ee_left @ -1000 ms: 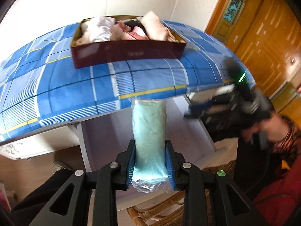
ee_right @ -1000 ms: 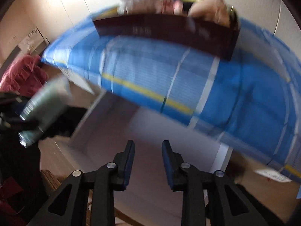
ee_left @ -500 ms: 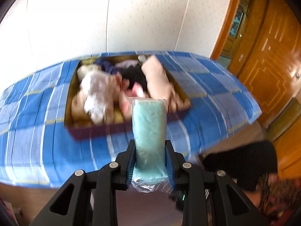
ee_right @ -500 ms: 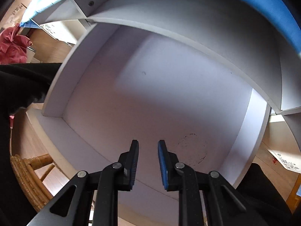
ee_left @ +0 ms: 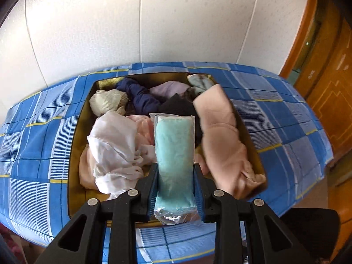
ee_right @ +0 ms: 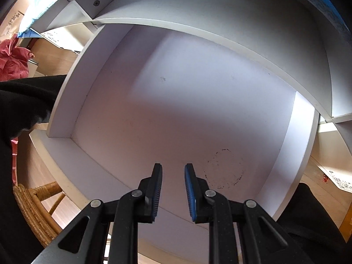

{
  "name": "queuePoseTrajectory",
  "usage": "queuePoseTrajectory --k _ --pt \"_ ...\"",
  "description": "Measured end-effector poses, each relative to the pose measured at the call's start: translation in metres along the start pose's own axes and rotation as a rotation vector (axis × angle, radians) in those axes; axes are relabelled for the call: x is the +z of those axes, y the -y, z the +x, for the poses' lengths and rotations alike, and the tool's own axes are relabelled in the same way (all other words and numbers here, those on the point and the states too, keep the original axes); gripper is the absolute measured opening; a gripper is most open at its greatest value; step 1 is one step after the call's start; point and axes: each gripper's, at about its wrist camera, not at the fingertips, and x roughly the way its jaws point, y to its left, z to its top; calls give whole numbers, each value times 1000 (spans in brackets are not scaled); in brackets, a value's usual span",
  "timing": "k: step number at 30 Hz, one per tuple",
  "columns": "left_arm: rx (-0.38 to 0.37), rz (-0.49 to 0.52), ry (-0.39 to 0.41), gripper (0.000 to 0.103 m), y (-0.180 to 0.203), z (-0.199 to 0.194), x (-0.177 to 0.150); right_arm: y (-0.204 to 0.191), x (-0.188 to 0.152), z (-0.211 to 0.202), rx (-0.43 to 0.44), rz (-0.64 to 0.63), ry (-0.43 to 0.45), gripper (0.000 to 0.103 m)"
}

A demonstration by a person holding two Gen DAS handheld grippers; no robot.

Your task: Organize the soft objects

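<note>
One item in transit: the left gripper [ee_left: 175,188] has both blue pads pressed against the sides of a plastic-wrapped turquoise cloth pack [ee_left: 175,154], gripped near its lower end, so most of the pack stands out ahead of the fingertips. Ahead of and below the tongs sits the open box [ee_left: 76,147], on a table under a blue checked cloth [ee_left: 35,145]. The box is already crowded: white crumpled fabric [ee_left: 114,147] left of the pack, a pink folded garment [ee_left: 222,136] right of it, a navy piece [ee_left: 140,96] further ahead.

Step, as I read it: carry phase, pack hovering over the box, not yet set down. Judged mid-task.

Right gripper [ee_right: 173,190]: jaws drawn in as far as they go, a narrow gap showing between the pads, nothing in it. It points down into a bare white shelf compartment [ee_right: 176,101] under the table; idle.

Next move calls for: lower the pack into the gap just ahead of the fingertips, between the white fabric and the pink garment, then release. Risk: pack lands on top of the heap and slides.
</note>
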Motion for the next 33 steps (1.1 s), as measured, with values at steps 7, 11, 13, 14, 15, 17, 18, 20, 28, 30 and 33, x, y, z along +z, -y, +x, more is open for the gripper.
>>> queuePoseTrajectory --k 7,11,13,14,15,17,18,20,28,30,33 --pt "39 -31 -19 30 -16 25 -5 14 -3 -3 -30 56 19 20" --pt "44 -13 -18 35 -15 35 -6 15 -2 0 -35 59 10 20" --pt "50 -9 -17 40 -13 35 -6 15 -2 1 -37 59 6 20" --pt "44 -8 -18 49 -11 34 -5 16 -1 2 -36 61 5 20" --pt "35 -8 -19 59 -10 33 -5 16 -3 0 -36 62 3 20" --pt "26 -14 -3 68 -8 27 -5 16 -2 0 -34 63 0 20" --pt "26 -19 13 73 -7 22 -5 16 -2 1 -30 64 -1 20" --pt "44 -26 42 84 -6 12 -5 16 0 4 -29 62 -3 20" --pt "40 -98 175 100 -22 -43 -20 21 2 7 -24 70 -8 20" --pt "55 -101 195 103 -27 -54 -31 22 2 7 -21 70 -10 20" --pt "85 -88 200 103 -30 -64 -53 21 1 7 -14 60 -11 20"
